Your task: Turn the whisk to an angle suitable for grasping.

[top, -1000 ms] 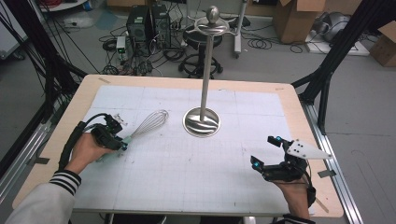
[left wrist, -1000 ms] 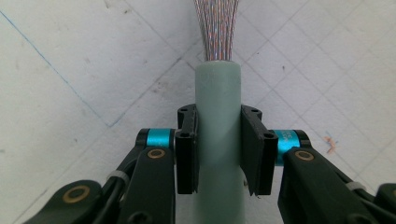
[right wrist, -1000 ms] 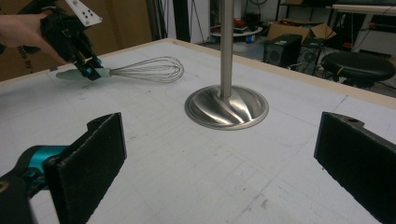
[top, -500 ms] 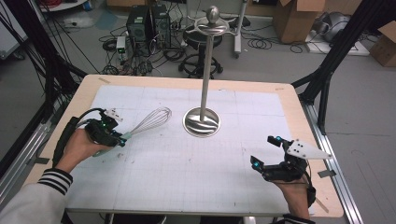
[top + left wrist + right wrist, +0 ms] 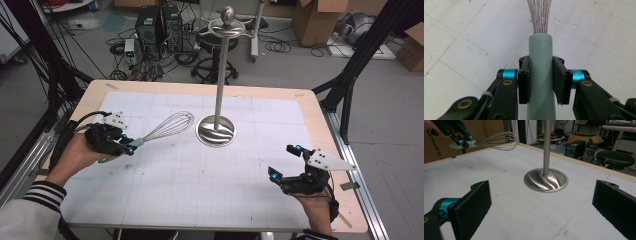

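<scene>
1. The left gripper (image 5: 120,145) is clamped on the pale green handle of the whisk (image 5: 167,127); in the left gripper view both pads (image 5: 524,82) press against the handle's sides.
2. The whisk (image 5: 496,141) is held clear of the table (image 5: 310,107), above its left part. Its wire head points toward the stand (image 5: 220,75).
3. In the right gripper view the wire head hangs in the air, to the left of the stand's pole and apart from it.
4. The stand has a round, ribbed metal base (image 5: 546,180) resting on the table's middle, with an upright pole topped by a ring and knob.
5. The right gripper (image 5: 287,165) sits near the table's right front corner. Its jaws stand wide apart with nothing between them.
</scene>
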`<action>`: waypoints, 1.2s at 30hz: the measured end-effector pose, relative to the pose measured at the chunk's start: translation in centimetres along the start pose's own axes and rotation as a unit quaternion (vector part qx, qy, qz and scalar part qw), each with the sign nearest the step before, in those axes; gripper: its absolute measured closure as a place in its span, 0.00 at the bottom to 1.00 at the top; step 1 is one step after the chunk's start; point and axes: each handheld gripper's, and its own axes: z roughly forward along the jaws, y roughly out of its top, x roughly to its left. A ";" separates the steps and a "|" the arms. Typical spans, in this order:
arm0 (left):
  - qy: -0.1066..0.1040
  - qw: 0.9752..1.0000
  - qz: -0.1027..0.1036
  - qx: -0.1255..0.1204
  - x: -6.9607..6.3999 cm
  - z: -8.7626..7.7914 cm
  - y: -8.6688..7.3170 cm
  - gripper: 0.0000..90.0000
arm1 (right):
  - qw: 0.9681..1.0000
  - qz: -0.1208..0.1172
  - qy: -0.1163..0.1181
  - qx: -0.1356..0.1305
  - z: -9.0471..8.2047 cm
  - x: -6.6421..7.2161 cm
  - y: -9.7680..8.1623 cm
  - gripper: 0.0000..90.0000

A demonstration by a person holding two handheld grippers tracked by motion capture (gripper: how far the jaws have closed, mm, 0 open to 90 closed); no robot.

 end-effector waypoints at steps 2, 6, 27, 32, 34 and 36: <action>-0.010 1.000 0.011 -0.005 -0.4 -0.1 0.4 0.77 | 1.000 0.000 0.000 0.000 0.0 0.0 0.0 0.01; -0.022 0.999 0.032 -0.007 -1.0 -0.2 1.0 0.77 | 1.000 -0.001 0.000 0.001 -0.1 0.0 0.1 0.01; -0.085 0.988 0.127 -0.007 -5.2 2.6 5.1 0.77 | 1.000 -0.013 0.000 0.002 -0.2 0.2 0.5 0.01; -0.097 0.986 0.136 -0.009 -5.9 3.5 5.8 0.77 | 1.000 -0.012 -0.001 0.000 -0.3 0.1 0.5 0.01; -0.107 0.984 0.144 -0.012 -6.4 4.1 6.4 0.77 | 1.000 -0.010 -0.001 0.001 -0.4 0.1 0.5 0.01; -0.113 0.983 0.144 -0.011 -6.5 4.2 6.6 0.77 | 1.000 -0.011 -0.001 0.001 -0.4 0.1 0.5 0.01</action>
